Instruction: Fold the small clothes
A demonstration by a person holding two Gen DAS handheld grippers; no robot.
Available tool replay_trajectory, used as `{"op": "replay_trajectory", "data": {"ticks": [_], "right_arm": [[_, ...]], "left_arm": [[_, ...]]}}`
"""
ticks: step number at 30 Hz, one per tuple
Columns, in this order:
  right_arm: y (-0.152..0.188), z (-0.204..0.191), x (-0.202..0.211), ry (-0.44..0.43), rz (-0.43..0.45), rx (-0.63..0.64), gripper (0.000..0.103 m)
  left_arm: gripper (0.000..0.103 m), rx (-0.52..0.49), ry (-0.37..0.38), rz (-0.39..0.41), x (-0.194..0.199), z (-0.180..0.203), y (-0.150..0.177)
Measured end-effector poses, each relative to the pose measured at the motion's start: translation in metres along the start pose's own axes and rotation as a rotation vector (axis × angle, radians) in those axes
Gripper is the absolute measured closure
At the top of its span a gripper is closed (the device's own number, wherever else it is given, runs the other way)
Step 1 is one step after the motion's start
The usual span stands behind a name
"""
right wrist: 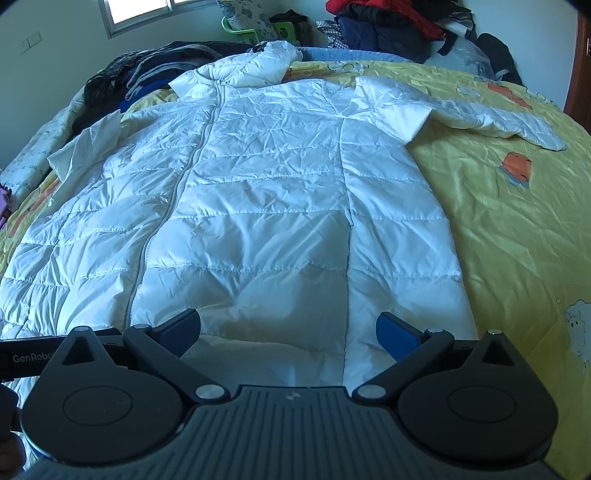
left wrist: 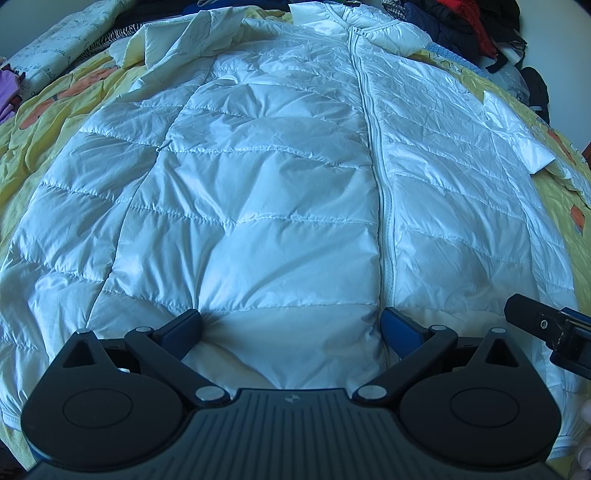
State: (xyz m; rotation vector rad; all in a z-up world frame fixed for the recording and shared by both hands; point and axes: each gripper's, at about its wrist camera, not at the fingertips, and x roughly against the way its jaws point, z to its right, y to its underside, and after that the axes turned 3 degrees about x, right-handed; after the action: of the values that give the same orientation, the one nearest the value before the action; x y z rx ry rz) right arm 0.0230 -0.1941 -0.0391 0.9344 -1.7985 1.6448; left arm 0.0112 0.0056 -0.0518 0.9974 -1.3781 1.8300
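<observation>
A bed (right wrist: 498,229) wears a yellow cartoon-print cover. Behind it, a heap of dark and red clothes (right wrist: 388,26) rests against a pale wall (right wrist: 55,22). Daylight enters through a window (right wrist: 144,11); a wooden door (right wrist: 581,70) stands at right.

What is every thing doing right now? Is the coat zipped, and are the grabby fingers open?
White puffy jacket: spread flat on the bed, front up, not yet folded.
Zipper: closed along the jacket's front.
Right sleeve: stretched out sideways on the yellow bedspread.
Left gripper: fingers open, holding nothing, at the hem.
Right gripper: fingers open, holding nothing, at the hem.
Clothes pile: heaped, unfolded, beyond the jacket.
</observation>
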Motion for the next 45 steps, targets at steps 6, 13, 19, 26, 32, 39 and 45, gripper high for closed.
{"op": "replay_trajectory", "data": {"ticks": [6, 13, 19, 26, 32, 39, 45], "right_arm": [[0.0, 0.0, -0.001, -0.001, -0.008, 0.003, 0.0], [-0.003, 0.0, -0.005, 0.004, -0.016, 0.005, 0.0], [-0.03, 0.006, -0.007, -0.02, 0.014, 0.025, 0.0], [-0.135, 0.024, -0.035, -0.117, 0.116, 0.085, 0.0], [-0.244, 0.042, -0.097, -0.265, 0.124, 0.012, 0.0], [-0.352, 0.091, -0.205, -0.457, 0.106, -0.352, 0.0], [-0.403, 0.11, -0.306, -0.442, 0.031, -0.536, 0.0]], "left_arm": [[0.0, 0.005, -0.001, -0.001, 0.0, 0.0, 0.0], [0.0, 0.026, 0.001, -0.003, 0.004, -0.004, -0.015], [0.0, -0.027, 0.048, 0.163, 0.016, 0.001, -0.052], [0.0, -0.049, 0.071, 0.358, -0.019, -0.002, -0.105], [0.0, -0.029, 0.117, 0.35, -0.068, -0.013, -0.125], [0.0, -0.024, 0.172, 0.364, -0.093, -0.022, -0.118], [0.0, 0.089, 0.298, 0.406, -0.091, -0.045, -0.117]]}}
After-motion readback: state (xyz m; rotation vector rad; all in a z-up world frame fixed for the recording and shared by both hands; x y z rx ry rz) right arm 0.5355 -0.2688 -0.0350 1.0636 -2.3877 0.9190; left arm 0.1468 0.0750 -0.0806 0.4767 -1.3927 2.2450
